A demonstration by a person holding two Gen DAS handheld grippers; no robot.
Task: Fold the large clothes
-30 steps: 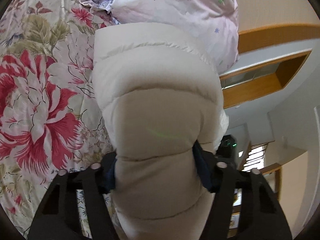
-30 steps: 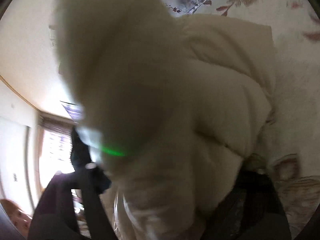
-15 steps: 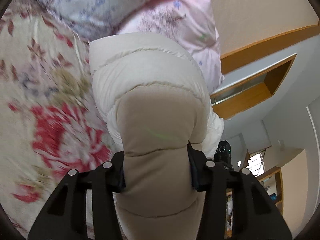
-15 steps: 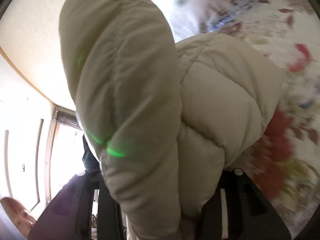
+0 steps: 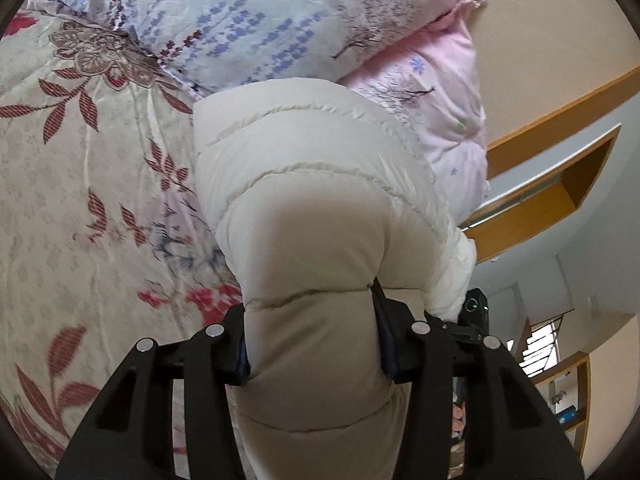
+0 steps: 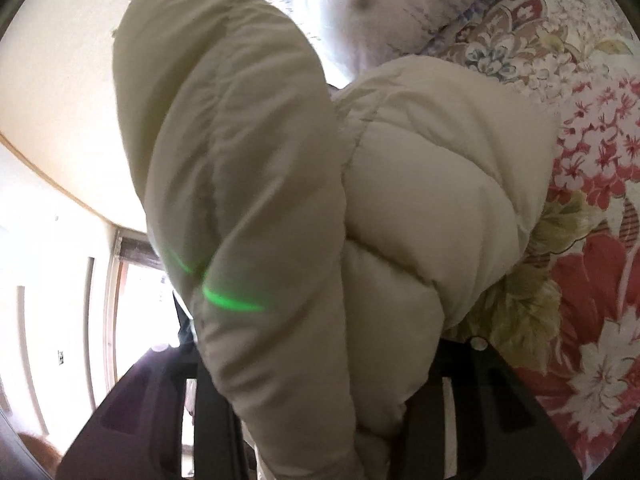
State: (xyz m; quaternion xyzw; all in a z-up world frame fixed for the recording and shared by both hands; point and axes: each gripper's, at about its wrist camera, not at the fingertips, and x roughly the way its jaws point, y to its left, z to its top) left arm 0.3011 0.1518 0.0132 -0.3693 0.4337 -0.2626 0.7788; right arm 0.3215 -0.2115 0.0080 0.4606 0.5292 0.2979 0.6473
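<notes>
A cream quilted puffer jacket (image 5: 312, 184) fills the middle of the left wrist view, lifted above the floral bedspread (image 5: 80, 208). My left gripper (image 5: 312, 344) is shut on a thick fold of it, the fabric bulging between the fingers. In the right wrist view the same jacket (image 6: 432, 184) hangs in front of the lens, with a hood or sleeve (image 6: 232, 160) draped at left. My right gripper (image 6: 320, 400) is shut on the jacket; its fingertips are hidden by the fabric.
Two pillows lie at the head of the bed, a white one with blue flowers (image 5: 248, 20) and a pink one (image 5: 444, 92). A wooden shelf (image 5: 560, 184) is on the wall to the right. A bright window (image 6: 132, 312) is to the left.
Both grippers have carried the jacket towards the pillows at the head of the bed. More pillow fills the top of both views. Both grips are unchanged.
</notes>
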